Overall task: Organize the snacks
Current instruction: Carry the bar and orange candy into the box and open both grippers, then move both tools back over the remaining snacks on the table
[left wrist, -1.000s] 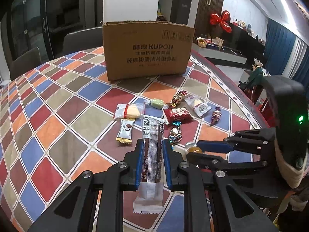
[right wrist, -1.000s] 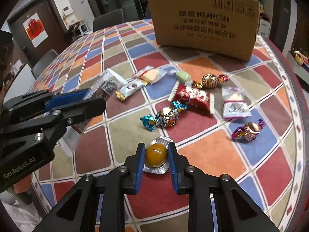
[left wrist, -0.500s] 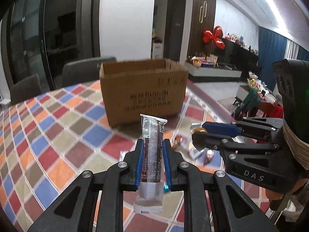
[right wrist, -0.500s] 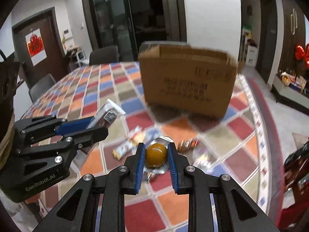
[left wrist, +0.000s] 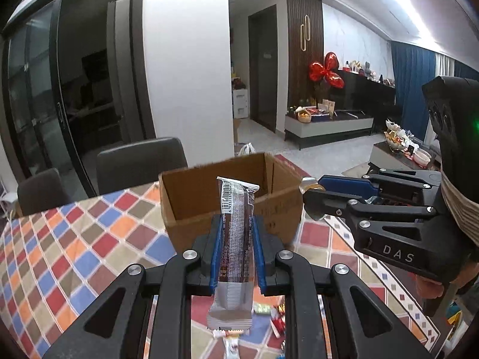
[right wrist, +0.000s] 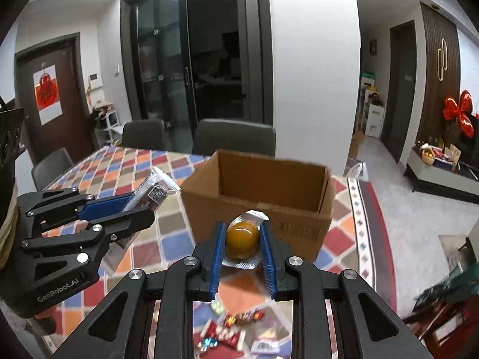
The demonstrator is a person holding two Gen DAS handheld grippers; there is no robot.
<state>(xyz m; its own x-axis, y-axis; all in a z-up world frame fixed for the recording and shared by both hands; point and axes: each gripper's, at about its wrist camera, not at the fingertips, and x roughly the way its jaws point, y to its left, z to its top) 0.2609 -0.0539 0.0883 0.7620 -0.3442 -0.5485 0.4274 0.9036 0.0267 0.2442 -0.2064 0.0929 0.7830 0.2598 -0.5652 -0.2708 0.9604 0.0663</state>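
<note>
Now both grippers—left gripper (left wrist: pixel 236 251), right gripper (right wrist: pixel 242 249)—seemingly grip snacks.

Box on the worktop, chairs behind

The cardboard box (right wrist: pixel 257 197) stood on the worktop (right wrist: pixel 167 239); chairs (right wrist: pixel 233 137) behind it, loose snacks (right wrist: pixel 236 326) before it.

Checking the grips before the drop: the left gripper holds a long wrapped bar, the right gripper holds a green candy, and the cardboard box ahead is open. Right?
Not quite: the candy in the right gripper is amber-yellow, not green, as the right wrist view shows. The left gripper does hold the long wrapped bar, and the cardboard box is open.
</note>
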